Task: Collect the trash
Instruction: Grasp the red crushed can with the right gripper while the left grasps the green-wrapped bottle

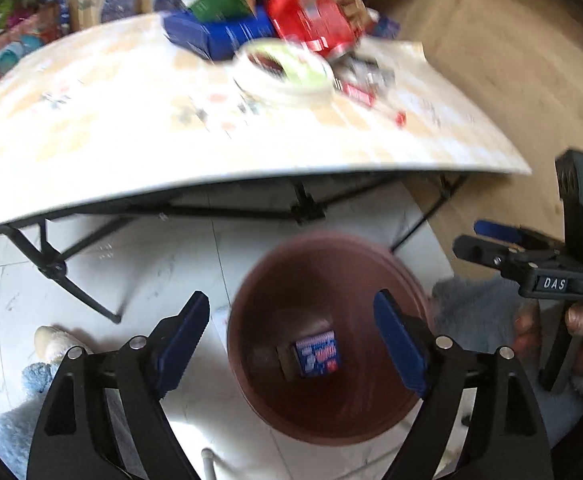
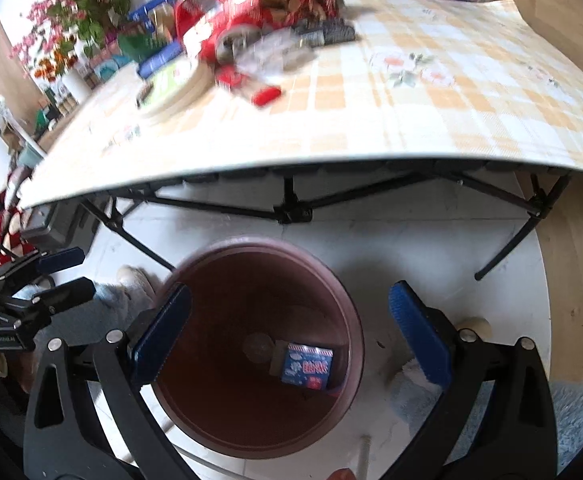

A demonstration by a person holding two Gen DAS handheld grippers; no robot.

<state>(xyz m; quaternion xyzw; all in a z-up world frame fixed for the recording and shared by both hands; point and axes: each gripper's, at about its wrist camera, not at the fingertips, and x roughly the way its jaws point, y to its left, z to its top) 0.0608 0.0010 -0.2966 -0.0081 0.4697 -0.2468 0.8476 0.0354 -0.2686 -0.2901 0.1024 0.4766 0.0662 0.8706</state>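
Brown bin (image 2: 355, 344) holds blue box (image 2: 306, 366) (floor-standing).

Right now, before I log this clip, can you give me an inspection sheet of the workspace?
Surface: folding table with a yellow checked cloth, on a white tiled floor.
Job's things: brown bin on the floor in front of the table, holding a blue printed carton; more trash piled at the table's far side, including a red package, a blue box and a round paper bowl.
Clutter: flowers and boxes behind the table.
Grippers: left gripper and right gripper both open and empty above the bin.
Cables: nothing seen.
Surroundings: wooden flooring beyond the tiles; frames blurred.
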